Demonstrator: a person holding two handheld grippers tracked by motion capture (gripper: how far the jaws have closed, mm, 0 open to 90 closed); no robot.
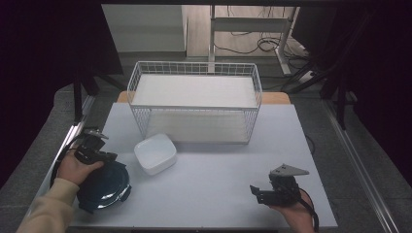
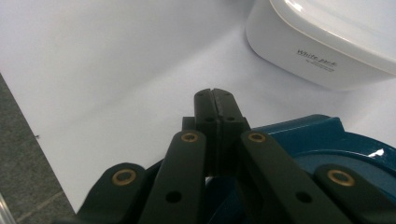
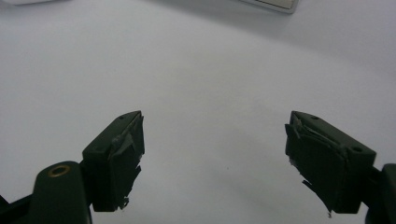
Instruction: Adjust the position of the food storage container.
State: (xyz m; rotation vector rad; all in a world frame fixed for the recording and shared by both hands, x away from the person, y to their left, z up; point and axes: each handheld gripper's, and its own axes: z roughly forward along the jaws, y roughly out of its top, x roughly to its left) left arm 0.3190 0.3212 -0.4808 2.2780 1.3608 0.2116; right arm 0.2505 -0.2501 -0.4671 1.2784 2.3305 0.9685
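- Left gripper (image 2: 215, 95) — jaws pressed together, nothing between them — hovers over the near-left table (image 1: 218, 184) edge, the blue bowl (image 1: 104, 187) directly beneath it.
- White dish (image 1: 155, 153) sits just beyond the bowl, toward the wire basket (image 1: 194, 104); left hand far nearer.
- Bowl glossy, round, dark teal; dish smooth, square, round-cornered.
- Right gripper (image 3: 215, 158) — jaws wide, empty — rests near-right.

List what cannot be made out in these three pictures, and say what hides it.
- Round dark blue dish, high view: the left hand and left gripper cover part of its rim.
- Whether the shut jaws pinch that rim, left gripper view: the linkage hides the contact.
- Small print on the white square ceramic bowl: too small and blurred.
- White wire basket, right gripper view: cut off at the top edge.
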